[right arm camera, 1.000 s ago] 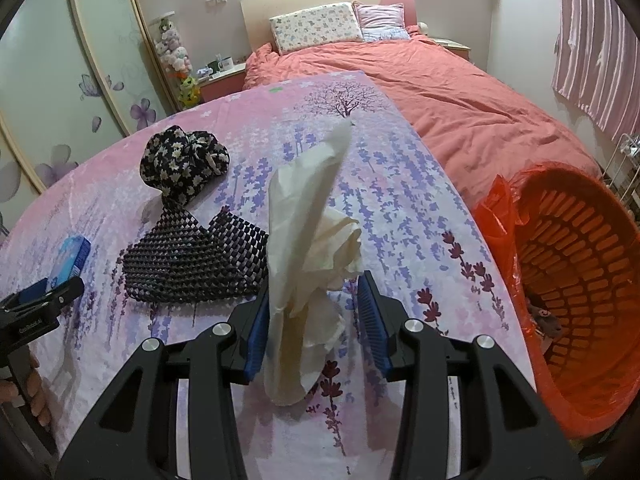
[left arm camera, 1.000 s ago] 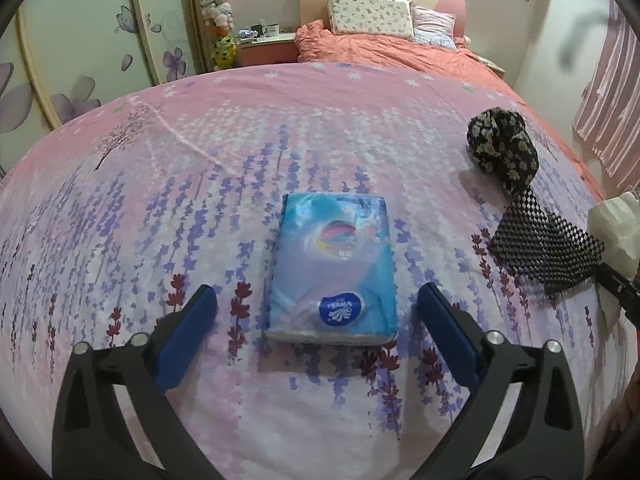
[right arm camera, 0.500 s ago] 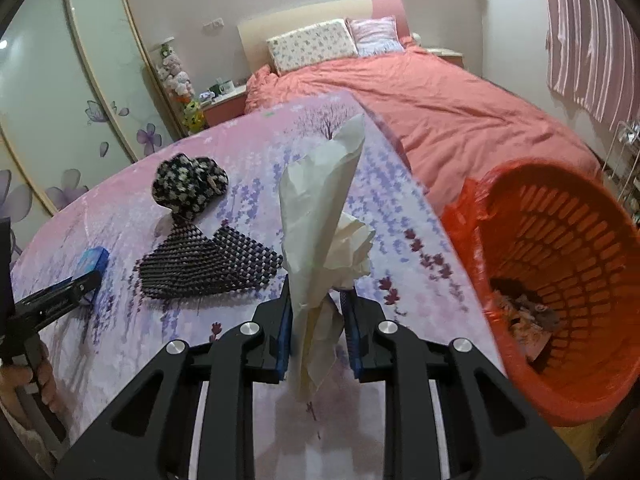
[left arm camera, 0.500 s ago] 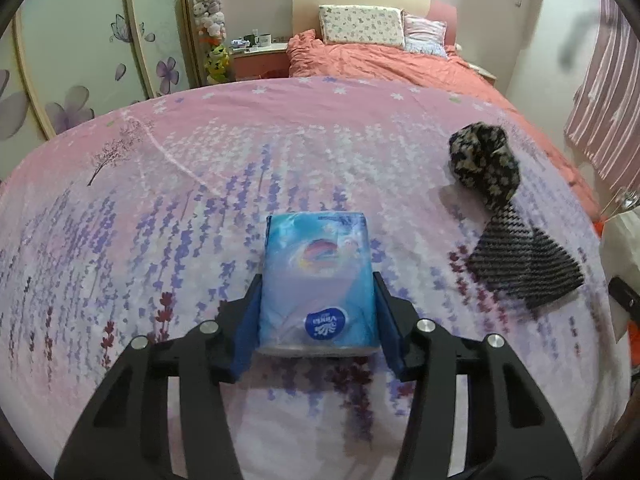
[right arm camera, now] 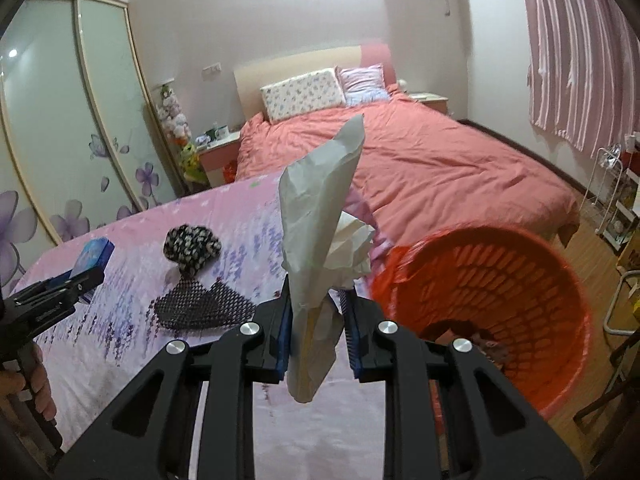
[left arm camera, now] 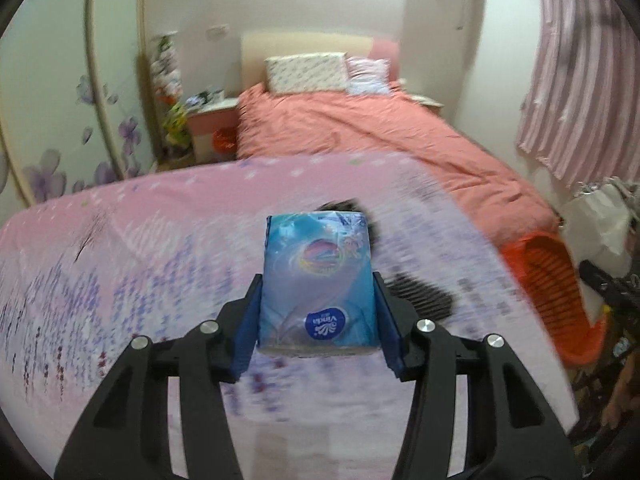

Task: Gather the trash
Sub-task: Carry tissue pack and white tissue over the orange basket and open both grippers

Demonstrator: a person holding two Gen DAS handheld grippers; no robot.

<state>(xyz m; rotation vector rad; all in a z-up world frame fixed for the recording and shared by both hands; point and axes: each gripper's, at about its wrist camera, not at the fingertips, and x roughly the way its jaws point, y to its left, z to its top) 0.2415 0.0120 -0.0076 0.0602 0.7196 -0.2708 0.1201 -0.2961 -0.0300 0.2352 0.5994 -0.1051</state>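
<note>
My left gripper (left arm camera: 318,312) is shut on a blue tissue pack (left arm camera: 318,280), lifted above the pink flowered bedspread (left arm camera: 140,240). In the right wrist view the same pack (right arm camera: 94,256) shows at far left in that gripper. My right gripper (right arm camera: 316,320) is shut on a crumpled cream paper (right arm camera: 320,216) that stands tall between the blue pads. An orange slatted basket (right arm camera: 520,280) with an orange liner sits just right of it, with some scraps at its bottom. The basket (left arm camera: 556,280) also shows at the right edge of the left wrist view.
A black-and-white flowered cloth ball (right arm camera: 192,248) and a black checked cloth (right arm camera: 204,306) lie on the bedspread. Behind is a bed with a coral cover (right arm camera: 420,160) and pillows. Sliding wardrobe doors (right arm camera: 60,140) stand left, pink curtains (right arm camera: 580,60) right. A hand (right arm camera: 36,380) holds the left gripper.
The left gripper closed on the tissue pack and lifted it off the bedspread. The right gripper tightened on the paper, rose and moved toward the orange basket.
</note>
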